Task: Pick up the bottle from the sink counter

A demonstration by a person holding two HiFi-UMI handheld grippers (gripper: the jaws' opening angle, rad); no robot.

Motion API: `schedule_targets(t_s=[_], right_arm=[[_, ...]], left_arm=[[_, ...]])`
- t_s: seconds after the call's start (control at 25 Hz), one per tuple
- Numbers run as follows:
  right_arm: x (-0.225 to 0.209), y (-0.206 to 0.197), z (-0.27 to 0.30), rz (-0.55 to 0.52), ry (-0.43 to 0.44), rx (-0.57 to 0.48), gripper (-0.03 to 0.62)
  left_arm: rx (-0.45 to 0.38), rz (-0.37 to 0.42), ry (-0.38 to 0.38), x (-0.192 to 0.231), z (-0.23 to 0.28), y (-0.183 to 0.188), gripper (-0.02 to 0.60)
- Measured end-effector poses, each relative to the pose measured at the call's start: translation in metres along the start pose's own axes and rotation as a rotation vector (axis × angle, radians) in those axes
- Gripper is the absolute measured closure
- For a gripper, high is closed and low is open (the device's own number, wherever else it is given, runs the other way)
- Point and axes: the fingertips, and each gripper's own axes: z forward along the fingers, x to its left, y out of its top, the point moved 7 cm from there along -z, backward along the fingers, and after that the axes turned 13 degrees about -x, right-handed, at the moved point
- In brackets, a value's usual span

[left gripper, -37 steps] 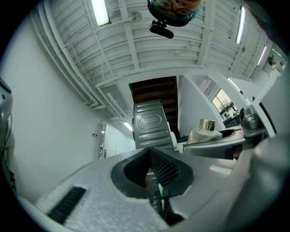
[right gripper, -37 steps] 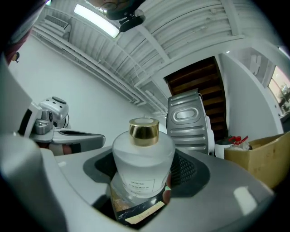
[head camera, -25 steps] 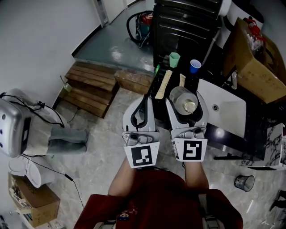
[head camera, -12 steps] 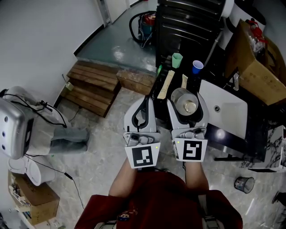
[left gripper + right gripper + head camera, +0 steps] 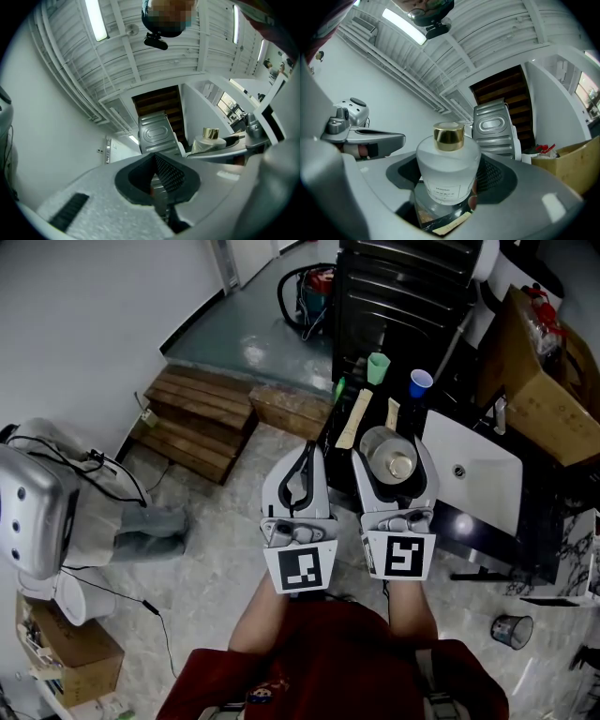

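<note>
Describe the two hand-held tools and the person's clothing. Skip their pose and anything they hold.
The left tool and right tool are matching light-grey plastic shells with broad curved jaws lined with black textured pads. At the end nearest the person, each has a white cube face bearing a black square marker, with a different pattern on each. No cables show on either. The person wears a dark red top.

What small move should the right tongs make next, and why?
Probably a slow, straight lift: the right tongs grip the frosted bottle, the black counter shows close beneath it, and the left tongs are shut and empty.
</note>
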Motion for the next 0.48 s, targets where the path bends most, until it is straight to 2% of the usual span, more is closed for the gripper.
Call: schedule_targets(t_s=[0.48], right_arm=[[-0.0087, 0.0005, -0.0016, -0.002, -0.011, -0.002, 0.260]], left_arm=[[0.003, 0.008, -0.013, -0.0072, 0.0027, 0.0016, 0.578]])
